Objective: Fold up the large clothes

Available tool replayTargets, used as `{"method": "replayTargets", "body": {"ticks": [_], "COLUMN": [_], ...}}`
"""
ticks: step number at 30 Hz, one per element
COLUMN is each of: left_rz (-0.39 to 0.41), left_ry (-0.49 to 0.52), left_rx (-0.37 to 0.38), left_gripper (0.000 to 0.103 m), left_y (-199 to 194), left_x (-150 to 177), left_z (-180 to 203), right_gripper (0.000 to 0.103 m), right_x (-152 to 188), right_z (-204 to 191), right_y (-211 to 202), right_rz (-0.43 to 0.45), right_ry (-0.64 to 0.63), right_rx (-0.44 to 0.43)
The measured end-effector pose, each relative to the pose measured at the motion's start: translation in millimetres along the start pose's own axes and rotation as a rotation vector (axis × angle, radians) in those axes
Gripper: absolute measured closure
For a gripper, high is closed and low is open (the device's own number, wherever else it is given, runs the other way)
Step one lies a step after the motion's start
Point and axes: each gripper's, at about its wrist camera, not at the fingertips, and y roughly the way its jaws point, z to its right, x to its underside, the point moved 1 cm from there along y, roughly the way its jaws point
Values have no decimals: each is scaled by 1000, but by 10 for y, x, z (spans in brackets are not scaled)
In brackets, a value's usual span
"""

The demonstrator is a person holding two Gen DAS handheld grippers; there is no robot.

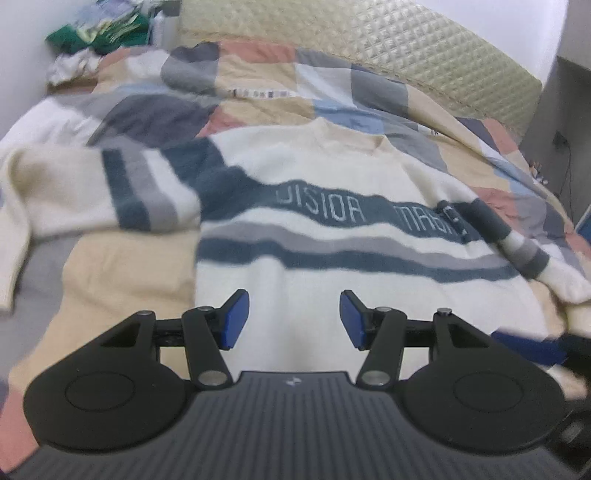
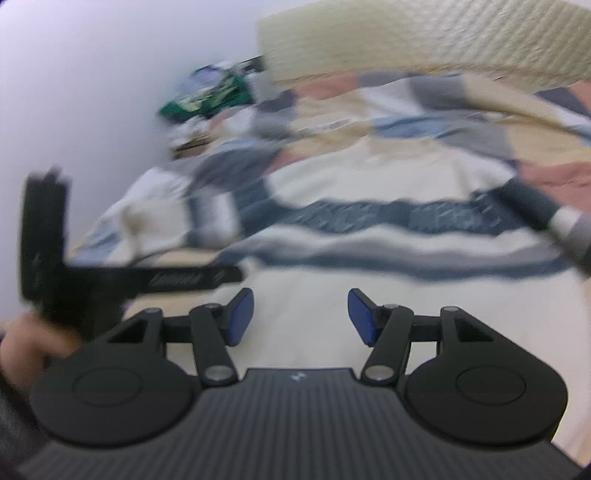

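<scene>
Ahead of both sets of jaws we see the sweater [image 1: 332,206] spread flat, front up, on a patchwork quilt [image 1: 258,77] that covers a bed. In the left wrist view the left gripper [image 1: 294,319] hangs over the sweater's lower white part, its blue pads [image 1: 236,319] standing apart with only cloth showing in the gap beyond them; nothing is pinched, so we call it released. The dark lettered band and the grey and navy stripes lie beyond the jaws, the neckline further still. One sleeve [image 1: 92,188] stretches out to the left of the jaws, its cuff hanging down at the far left. The other sleeve [image 1: 524,251] is folded in over the right chest, cuff lying right of the jaws.

In the right wrist view, heavily blurred, the right gripper [image 2: 301,317] also sits over the white lower body of the sweater [image 2: 369,288]. Its pads are spread with nothing between them, so released too. The striped band runs across beyond the jaws, and the folded sleeve [image 2: 546,218] lies up and to the right of them. Left of these jaws we see the black body of the other gripper tool [image 2: 48,240] and a hand [image 2: 26,347] gripping it. A padded headboard [image 1: 406,48] and a pile of clothes [image 1: 99,29] sit far beyond the jaws.
</scene>
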Motion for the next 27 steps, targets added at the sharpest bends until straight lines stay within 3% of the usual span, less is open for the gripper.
{"method": "replayTargets", "body": {"ticks": [6,14,18,20,22,23,25,27], "left_rz": [-47,-48,-60,-62,-66,-61,-48,-45], "left_ry": [-83,-146,-163,-151,-167,-176,-204,-257], "left_rx": [-33,-82,-103,-129,-117,-118,-111,-73], "left_gripper": [43,43,43,43,43,43,43,43], "left_y": [-149,-162,-125,-107,-103,-112,-140,-163], "left_x": [261,249,238,234,230,222,208,195], "left_z": [-75,-175,-221,-227,-249,-268,-320,-410], "right_gripper": [42,37,38,41,62,68,83,86], "right_x": [204,492,635,699,743,744,703,623], "right_z": [-136,-345,-551,-609,-633,-618,-520,-377], "right_y": [77,215,295,350,392,390,374,342], "right_rz": [-67,-188,-238,-267,-286,-287,-288,-282], "right_ry": [50,-1,-95,-130,-168,-178,-130,-49], "right_rx": [-118,-250,-293,-285,-237,-221,-219,-211]}}
